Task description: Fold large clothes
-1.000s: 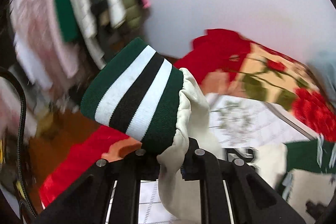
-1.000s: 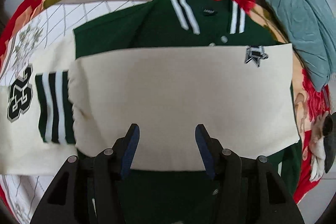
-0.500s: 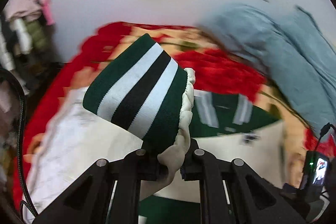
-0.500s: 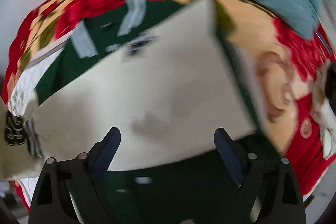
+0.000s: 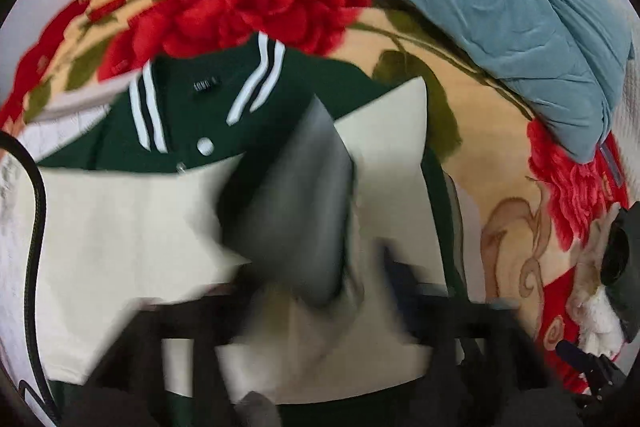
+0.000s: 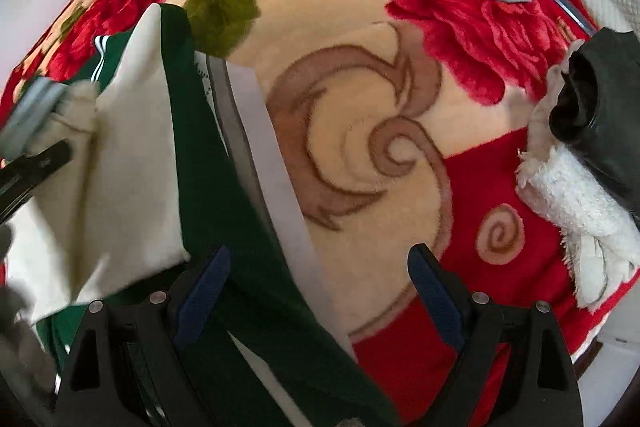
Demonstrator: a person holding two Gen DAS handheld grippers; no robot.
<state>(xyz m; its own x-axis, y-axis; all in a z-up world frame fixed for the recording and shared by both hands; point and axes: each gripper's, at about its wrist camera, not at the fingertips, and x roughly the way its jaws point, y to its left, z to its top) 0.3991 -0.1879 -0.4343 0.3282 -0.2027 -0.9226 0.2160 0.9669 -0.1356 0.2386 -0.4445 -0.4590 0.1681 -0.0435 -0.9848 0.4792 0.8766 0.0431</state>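
While tilted steeply down over the jacket [image 5: 192, 115], the left gripper [image 5: 316, 311] has just been opening, sleeve [image 5: 296, 203] blurred between its smeared jaws, grip unclear | right gripper [image 6: 316, 291] points straight down, jaws wide, empty, over the jacket's edge | green-and-cream jacket lies on a plush rose blanket [image 6: 360, 131]

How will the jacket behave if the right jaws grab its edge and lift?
Probably floppy: the jacket lies flat on the blanket, its cream sleeve folded across the body. Likely heavy for cloth, since the fabric looks thick, so it may sag. Slipping seems unlikely; the surface looks matte.
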